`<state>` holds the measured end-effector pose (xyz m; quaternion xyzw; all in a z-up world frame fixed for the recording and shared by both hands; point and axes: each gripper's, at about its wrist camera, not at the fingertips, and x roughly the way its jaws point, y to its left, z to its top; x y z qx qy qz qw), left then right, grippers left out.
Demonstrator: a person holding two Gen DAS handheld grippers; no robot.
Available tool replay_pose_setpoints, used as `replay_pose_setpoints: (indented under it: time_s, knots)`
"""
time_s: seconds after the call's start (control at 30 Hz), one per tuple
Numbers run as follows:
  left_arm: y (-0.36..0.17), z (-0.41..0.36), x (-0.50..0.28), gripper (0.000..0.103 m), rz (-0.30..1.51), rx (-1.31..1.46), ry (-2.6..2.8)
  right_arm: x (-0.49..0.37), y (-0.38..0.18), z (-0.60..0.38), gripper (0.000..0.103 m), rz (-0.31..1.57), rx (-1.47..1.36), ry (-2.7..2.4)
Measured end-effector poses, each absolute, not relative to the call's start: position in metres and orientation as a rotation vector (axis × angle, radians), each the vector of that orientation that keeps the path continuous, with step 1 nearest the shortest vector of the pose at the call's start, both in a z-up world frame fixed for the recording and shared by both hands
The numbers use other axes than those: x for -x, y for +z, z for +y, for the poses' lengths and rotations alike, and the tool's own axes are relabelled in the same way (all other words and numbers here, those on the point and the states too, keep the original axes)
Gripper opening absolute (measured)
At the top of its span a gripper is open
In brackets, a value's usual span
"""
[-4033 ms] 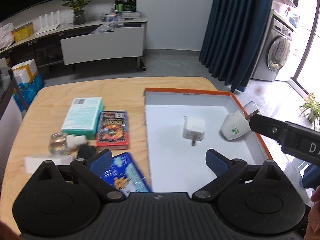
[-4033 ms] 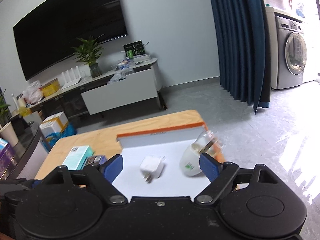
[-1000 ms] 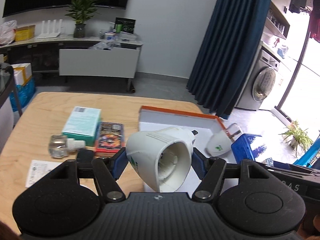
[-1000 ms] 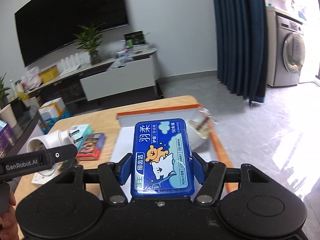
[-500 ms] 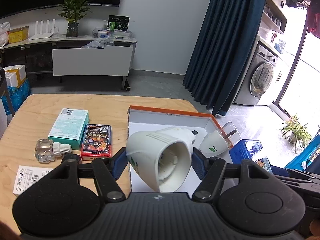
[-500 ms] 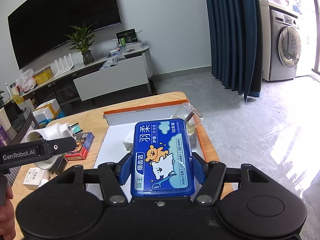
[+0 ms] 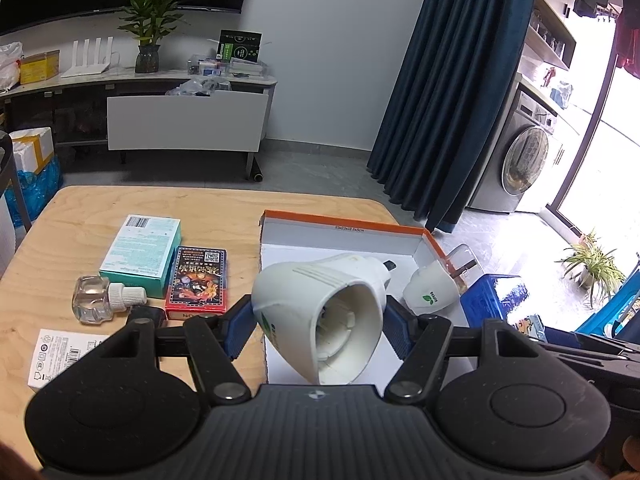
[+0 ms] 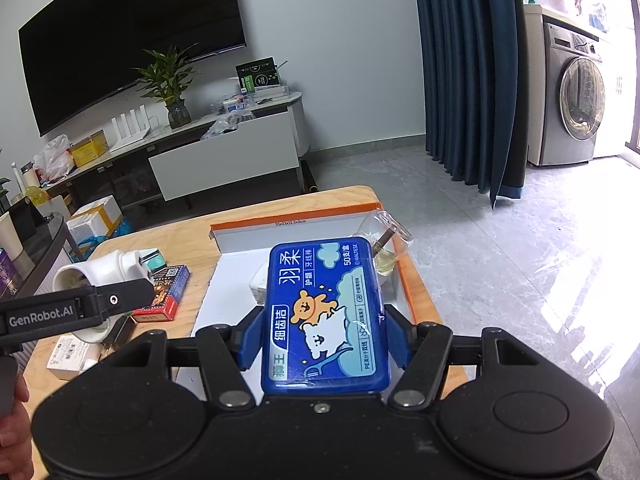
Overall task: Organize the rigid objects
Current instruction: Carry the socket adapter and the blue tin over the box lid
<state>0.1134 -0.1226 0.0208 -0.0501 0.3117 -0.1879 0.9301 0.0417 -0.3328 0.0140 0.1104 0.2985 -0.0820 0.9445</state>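
Note:
My left gripper [image 7: 320,326] is shut on a white cone-shaped plug-in device [image 7: 320,320], held above the near left part of the orange-rimmed white box [image 7: 344,228]. My right gripper [image 8: 324,332] is shut on a blue floss-pick box [image 8: 324,312], held above the same white box [image 8: 296,218]. The left gripper with its device also shows in the right wrist view [image 8: 100,276]. A second white plug-in device with a clear bottle [image 7: 434,288] lies in the box at the right. A white charger [image 8: 260,284] is partly hidden behind the blue box.
On the wooden table [image 7: 80,208] left of the box lie a teal carton [image 7: 140,254], a red card box [image 7: 198,280], a small clear bottle [image 7: 100,298], a white labelled packet [image 7: 60,354] and a small black object [image 7: 146,314]. The table edge is just right of the box.
Over the last second both grippers stayed shut on their objects and shifted only slightly above the box. Four seconds ago both were open and empty.

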Motion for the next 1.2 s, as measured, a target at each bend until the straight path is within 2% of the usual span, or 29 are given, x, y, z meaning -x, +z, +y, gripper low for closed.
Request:
replay_pose_setpoints:
  time_s: [1.2]
  knots:
    - [0.0195,-0.1213,-0.1100,0.067,0.634,0.110,-0.387,-0.0450,0.0158,-0.3299,0.073,0.609,-0.224,-0.161]
